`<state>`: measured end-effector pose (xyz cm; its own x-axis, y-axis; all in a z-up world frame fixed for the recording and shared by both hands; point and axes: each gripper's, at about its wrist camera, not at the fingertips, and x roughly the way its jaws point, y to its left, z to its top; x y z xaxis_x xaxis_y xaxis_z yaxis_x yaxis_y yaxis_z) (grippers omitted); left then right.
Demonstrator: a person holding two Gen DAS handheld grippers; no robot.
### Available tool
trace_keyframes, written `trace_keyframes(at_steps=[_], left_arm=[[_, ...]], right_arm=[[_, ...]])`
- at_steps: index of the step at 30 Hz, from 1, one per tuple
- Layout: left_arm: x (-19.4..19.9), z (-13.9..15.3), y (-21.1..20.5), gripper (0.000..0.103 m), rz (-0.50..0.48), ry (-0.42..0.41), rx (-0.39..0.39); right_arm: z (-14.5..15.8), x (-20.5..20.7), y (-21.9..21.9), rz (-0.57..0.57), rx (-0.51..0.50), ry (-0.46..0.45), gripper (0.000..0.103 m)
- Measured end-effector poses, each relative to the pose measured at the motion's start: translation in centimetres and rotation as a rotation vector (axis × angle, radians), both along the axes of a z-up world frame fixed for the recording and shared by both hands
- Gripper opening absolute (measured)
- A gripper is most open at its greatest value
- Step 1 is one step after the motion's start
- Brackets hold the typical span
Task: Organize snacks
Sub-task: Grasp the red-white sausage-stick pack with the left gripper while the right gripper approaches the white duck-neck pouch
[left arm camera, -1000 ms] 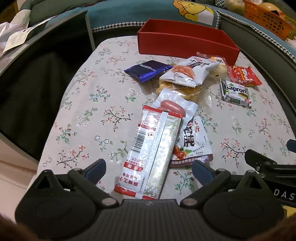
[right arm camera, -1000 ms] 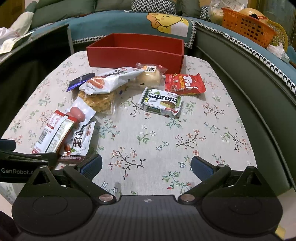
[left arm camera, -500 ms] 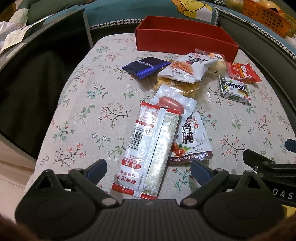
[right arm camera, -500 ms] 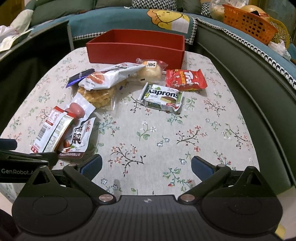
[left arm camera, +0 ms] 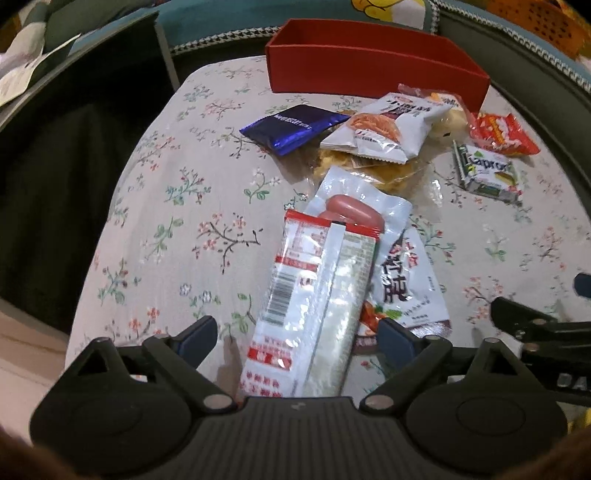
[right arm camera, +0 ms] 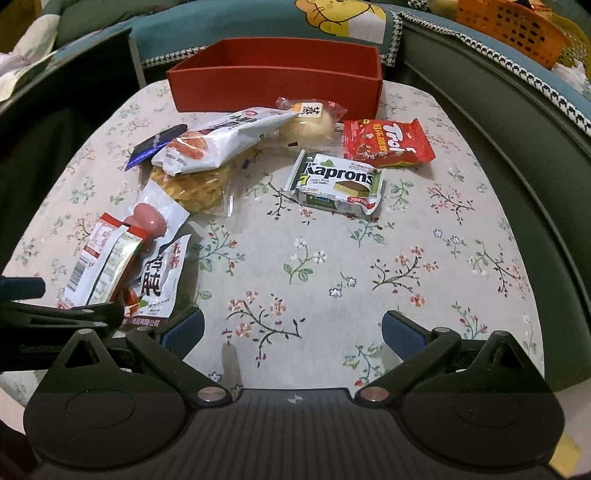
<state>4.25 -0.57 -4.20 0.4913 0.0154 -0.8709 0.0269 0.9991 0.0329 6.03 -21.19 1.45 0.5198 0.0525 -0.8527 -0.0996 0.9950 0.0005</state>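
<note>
L wrist view: left gripper (left arm camera: 297, 338) sits bottom centre, jaws wide apart, nothing clamped. The long red-and-white packet (left arm camera: 317, 310) lies between its blue pads, reaching up to mid-frame; can't tell if a pad touches it. Under it, partly overlapped, a sausage pack (left arm camera: 360, 205) and a white pouch w/ black characters (left arm camera: 408, 291). Upper centre: blue wrapper (left arm camera: 293, 127), white chip bag (left arm camera: 391, 127) on top of a clear bag of yellow snacks (left arm camera: 369, 171). Red box (left arm camera: 365, 68) at top, on the far side of the floral tablecloth (left arm camera: 184, 236).

R wrist view: right gripper (right arm camera: 293, 330) bottom centre, jaws apart, over bare cloth, holding nothing. Kaprons pack (right arm camera: 338, 182) mid-frame, red Troli bag (right arm camera: 386, 142) just above-right of it, wrapped bun (right arm camera: 310, 120) near the box front. Orange basket (right arm camera: 513, 26) top right corner.
</note>
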Motion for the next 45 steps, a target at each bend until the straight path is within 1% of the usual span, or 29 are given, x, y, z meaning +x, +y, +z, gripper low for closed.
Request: trace_keyframes(at_steps=[3, 6, 7, 9, 11, 12, 14, 15, 16, 17, 20, 22, 26, 31, 34, 37, 39, 42, 45], left_arm=[[0.9, -1.0, 0.3, 0.096, 0.003, 0.022, 0.017], [1.5, -1.3, 0.8, 0.095, 0.006, 0.030, -0.032], [1.6, -1.2, 0.8, 0.092, -0.002, 0.030, -0.043], [1.6, -1.1, 0.7, 0.084, -0.021, 0.029, -0.053], [1.4, -0.7, 0.4, 0.063, -0.052, 0.021, -0.054], [1.2, -0.5, 0.4, 0.062, -0.064, 0.020, -0.055], [1.1, -0.3, 0.9, 0.055, -0.054, 0.034, -0.097], [1.1, -0.2, 1.3, 0.055, -0.042, 0.042, -0.123], [1.0, -0.1, 1.7, 0.054, -0.032, 0.043, -0.142], [0.9, 0.1, 2.0, 0.053, -0.023, 0.038, -0.153], [0.6, 0.7, 2.9, 0.051, -0.001, 0.015, -0.166], [0.5, 1.1, 3.6, 0.051, 0.020, -0.005, -0.187], [0.3, 1.7, 4.6, 0.051, 0.046, -0.034, -0.182], [0.2, 0.9, 5.9, 0.051, 0.099, 0.000, -0.200], [0.1, 0.5, 6.4, 0.051, 0.116, 0.012, -0.209], [0.2, 0.3, 6.9, 0.051, 0.137, 0.018, -0.224], [0.2, 0.4, 6.8, 0.051, 0.139, 0.013, -0.224], [0.0, 0.7, 6.9, 0.051, 0.137, 0.003, -0.231], [-0.2, 1.0, 7.3, 0.050, 0.157, -0.010, -0.245]], right_arm=[[-0.1, 0.4, -0.3, -0.003, 0.011, 0.013, 0.103], [-0.1, 0.9, -0.5, -0.006, 0.033, 0.027, 0.103], [0.0, 1.0, -0.5, -0.004, 0.041, 0.031, 0.103], [0.1, 1.3, -0.4, 0.005, 0.054, 0.036, 0.101], [0.2, 1.4, 0.1, 0.025, 0.054, 0.040, 0.098], [0.3, 1.5, 0.3, 0.037, 0.049, 0.037, 0.097], [0.4, 1.5, 0.7, 0.057, 0.037, 0.034, 0.089], [0.4, 1.6, 0.9, 0.066, 0.033, 0.038, 0.085], [0.4, 1.7, 1.1, 0.077, 0.033, 0.040, 0.077], [0.3, 1.8, 1.3, 0.086, 0.033, 0.045, 0.073], [-0.3, 2.1, 1.7, 0.099, 0.042, 0.079, 0.071], [-0.5, 2.4, 2.2, 0.100, 0.041, 0.089, 0.071], [-0.6, 3.4, 3.7, 0.112, 0.030, 0.088, 0.073], [-1.5, 4.3, 5.7, 0.134, 0.049, 0.122, 0.073], [-0.7, 4.3, 5.7, 0.134, 0.044, 0.084, 0.075], [0.3, 4.2, 5.3, 0.114, 0.016, 0.029, 0.076], [0.8, 4.2, 5.0, 0.106, 0.037, 0.009, 0.076], [1.0, 4.3, 4.8, 0.114, 0.069, 0.029, 0.076], [0.2, 4.3, 5.4, 0.113, 0.081, 0.065, 0.079]])
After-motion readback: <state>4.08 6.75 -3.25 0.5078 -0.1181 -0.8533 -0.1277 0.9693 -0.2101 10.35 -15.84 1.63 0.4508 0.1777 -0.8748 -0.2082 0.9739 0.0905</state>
